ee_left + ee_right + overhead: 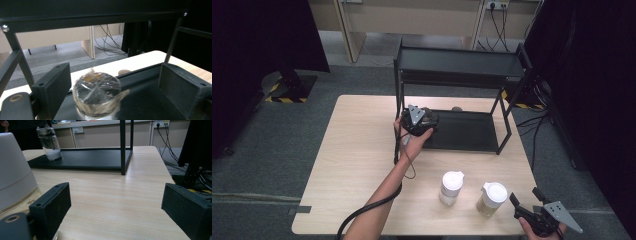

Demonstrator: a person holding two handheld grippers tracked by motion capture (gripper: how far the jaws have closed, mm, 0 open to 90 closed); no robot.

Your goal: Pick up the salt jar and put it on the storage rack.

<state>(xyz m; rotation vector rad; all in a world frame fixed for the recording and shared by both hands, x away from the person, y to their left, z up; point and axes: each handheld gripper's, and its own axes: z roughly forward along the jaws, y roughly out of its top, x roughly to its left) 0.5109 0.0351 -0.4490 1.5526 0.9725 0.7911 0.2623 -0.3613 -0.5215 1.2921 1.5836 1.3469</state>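
A clear jar point(96, 96) with crinkled film over its top stands on the lower shelf point(150, 100) of a black rack. My left gripper point(115, 90) is open around it; the jar sits close to the left jaw and well apart from the right one. In the high view the left gripper point(432, 122) hovers at the lower shelf's point(467, 132) left end. The right gripper view shows the same jar point(50, 142) upright on the shelf. My right gripper point(116, 207) is open over bare table, low at the front right corner point(524, 197).
Two white-lidded jars point(451, 187) point(492, 198) stand near the table's front edge; one point(12, 170) is just left of my right gripper. The rack's top shelf point(462, 62) overhangs the lower one. A small brown disc point(124, 72) lies behind the rack.
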